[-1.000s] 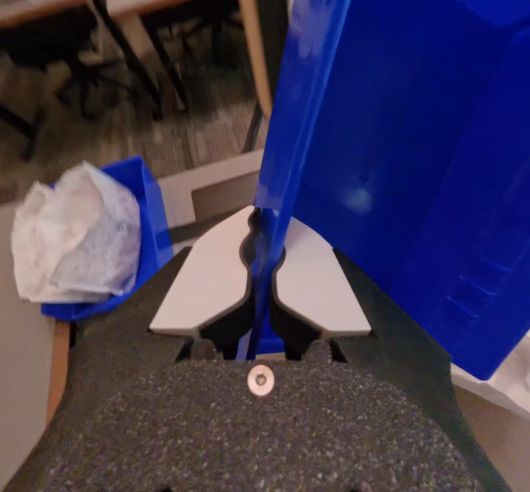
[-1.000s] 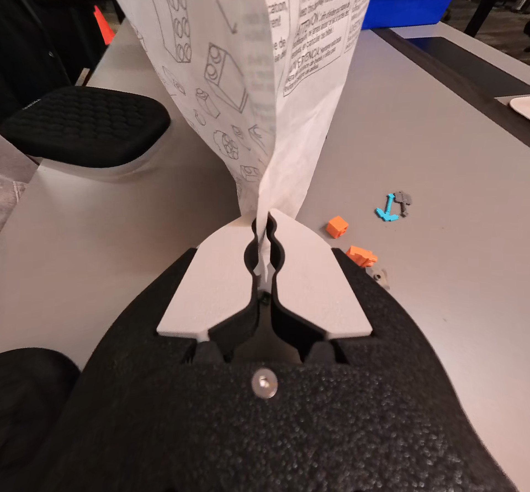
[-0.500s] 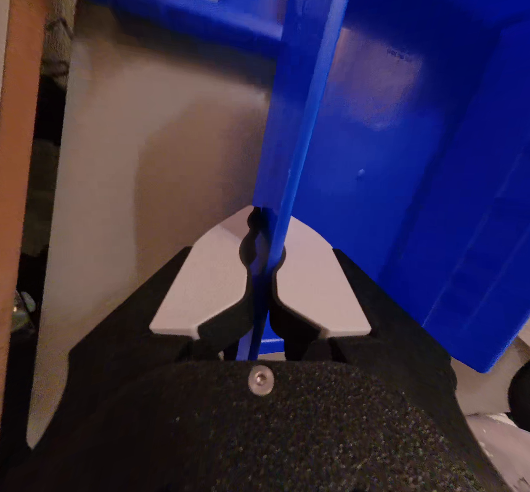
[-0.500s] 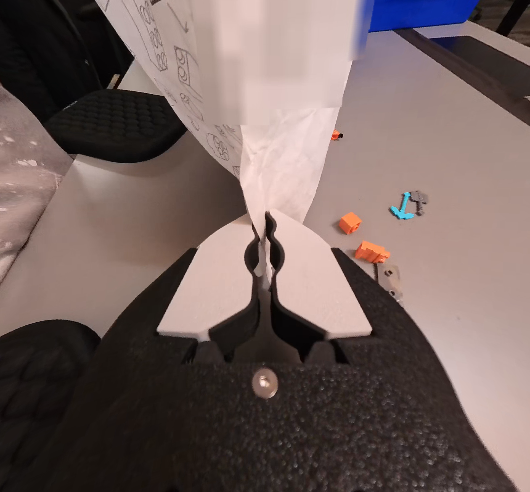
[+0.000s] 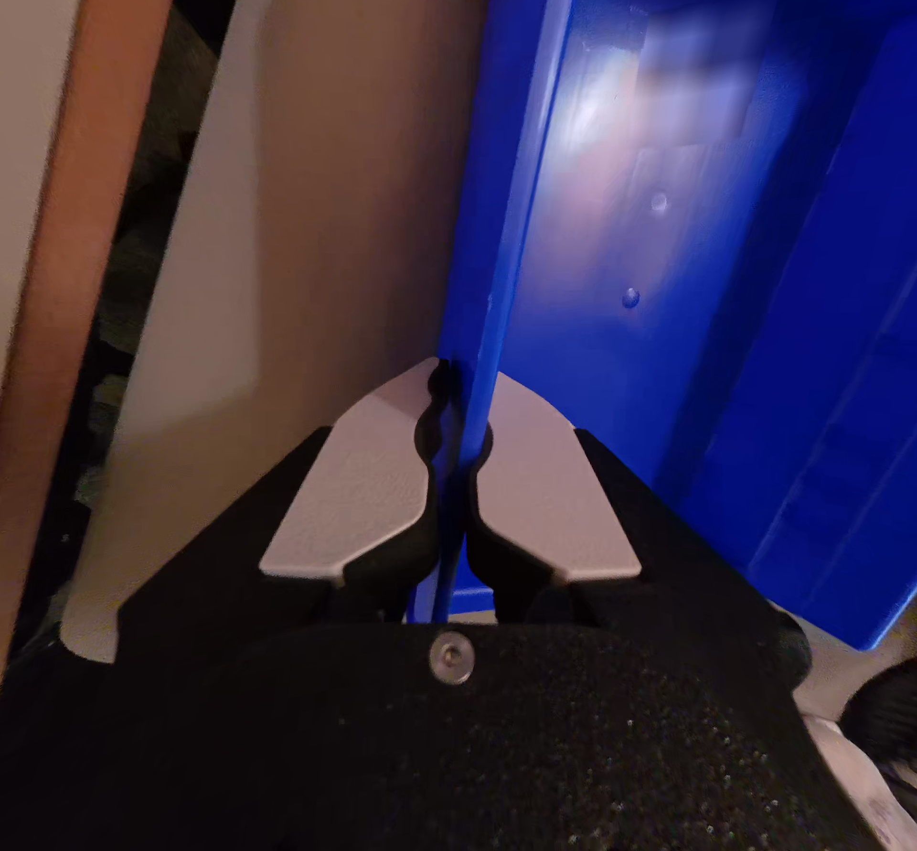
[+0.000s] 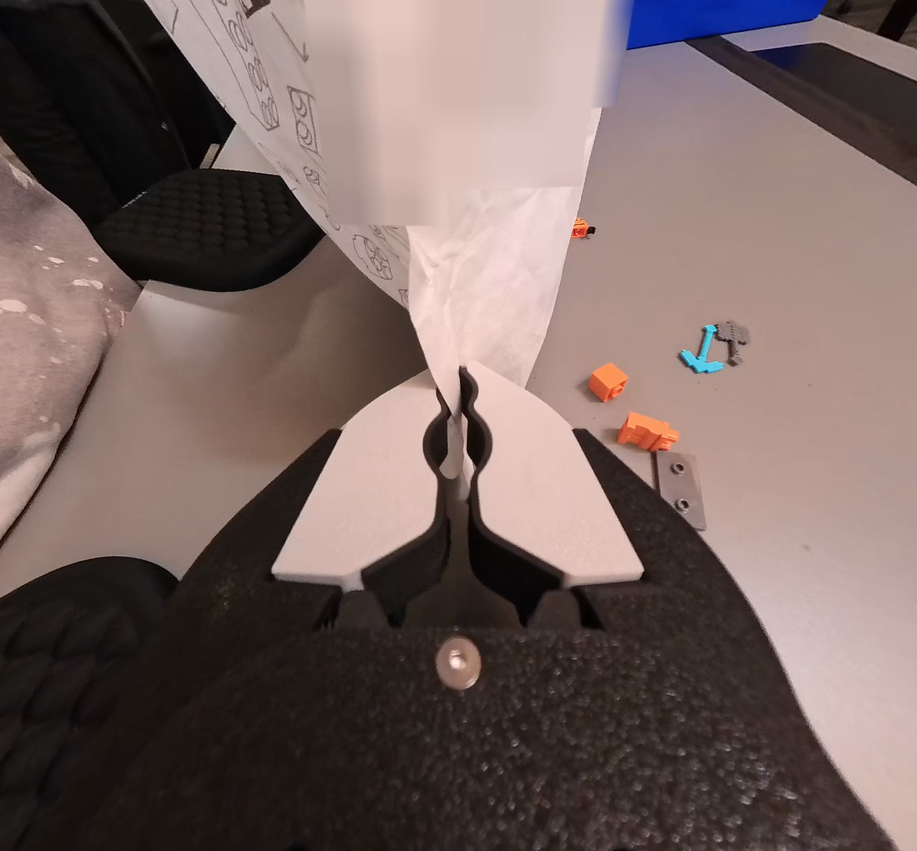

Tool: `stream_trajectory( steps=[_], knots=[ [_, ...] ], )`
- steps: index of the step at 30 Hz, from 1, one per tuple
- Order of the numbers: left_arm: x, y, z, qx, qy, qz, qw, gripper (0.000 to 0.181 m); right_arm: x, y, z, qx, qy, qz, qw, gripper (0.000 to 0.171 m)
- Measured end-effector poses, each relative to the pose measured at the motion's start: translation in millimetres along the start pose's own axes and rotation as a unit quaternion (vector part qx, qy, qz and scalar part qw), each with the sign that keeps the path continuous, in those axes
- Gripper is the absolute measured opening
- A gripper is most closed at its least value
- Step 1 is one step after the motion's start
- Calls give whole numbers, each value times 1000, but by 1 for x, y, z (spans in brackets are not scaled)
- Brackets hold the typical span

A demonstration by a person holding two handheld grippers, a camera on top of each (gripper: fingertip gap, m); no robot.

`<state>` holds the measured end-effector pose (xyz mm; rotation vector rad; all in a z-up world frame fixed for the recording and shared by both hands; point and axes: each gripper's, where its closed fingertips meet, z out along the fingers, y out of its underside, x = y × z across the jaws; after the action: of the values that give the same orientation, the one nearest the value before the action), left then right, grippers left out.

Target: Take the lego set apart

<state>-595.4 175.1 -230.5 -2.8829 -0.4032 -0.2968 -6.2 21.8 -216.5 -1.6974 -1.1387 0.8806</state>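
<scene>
Paper bag [image 6: 476, 281]: white, crumpled, printed with brick drawings; pinched at its narrow end between the right gripper [image 6: 459, 380] jaws, rising up and away from them.
Orange cube brick [image 6: 608, 381]: on the table, just right of the fingertips.
Orange irregular piece [image 6: 647, 430]: nearer, beside the right finger.
Grey flat plate [image 6: 680, 489]: touching that finger's edge.
Cyan pickaxe [image 6: 702, 358] and grey axe [image 6: 735, 336]: side by side, farther right.
Small orange piece [image 6: 581, 228]: well ahead, past the bag.

Swung the bin down, bag drifted left

My blue bin [image 5: 694, 281] now faces the bench [image 5: 322, 182], not the room; a grey plate [image 6: 679, 489] came into view beside the orange pieces [image 6: 647, 430].
</scene>
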Motion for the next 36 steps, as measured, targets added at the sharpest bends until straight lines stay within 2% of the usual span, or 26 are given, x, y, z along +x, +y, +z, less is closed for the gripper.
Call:
stream_trajectory(
  steps=[5,6,12,17,21,24,26,28,31,34,36],
  knots=[
    [2,13,-3,-14,2,23,1000,10,0,0,-1,1,-3,4,1000,1],
    [5,16,-6,-17,3,35,999,15,-1,1,-2,0,-3,3,1000,1],
    [8,47,-21,-69,-44,146,986,10,-1,2,-3,-1,1,0,1000,1],
    [20,73,-26,-88,-56,200,974,28,1,1,-4,4,3,11,1000,2],
    [31,74,-46,-28,-93,262,960,42,2,0,-5,6,4,15,1000,2],
    [36,79,-60,1,-103,280,955,40,2,1,-5,4,0,16,1000,2],
    [44,71,-75,62,-135,299,943,38,2,1,-5,4,1,16,1000,2],
    [85,66,-89,146,-113,351,918,35,1,1,-5,3,-1,16,1000,2],
    [200,92,-93,249,38,459,852,35,1,1,-4,3,-5,17,1000,3],
    [311,148,-77,291,182,572,745,38,-2,2,-5,1,-13,13,1000,3],
    [365,179,-61,311,249,620,676,37,-5,3,-5,-1,-21,8,1000,2]
  ],
)
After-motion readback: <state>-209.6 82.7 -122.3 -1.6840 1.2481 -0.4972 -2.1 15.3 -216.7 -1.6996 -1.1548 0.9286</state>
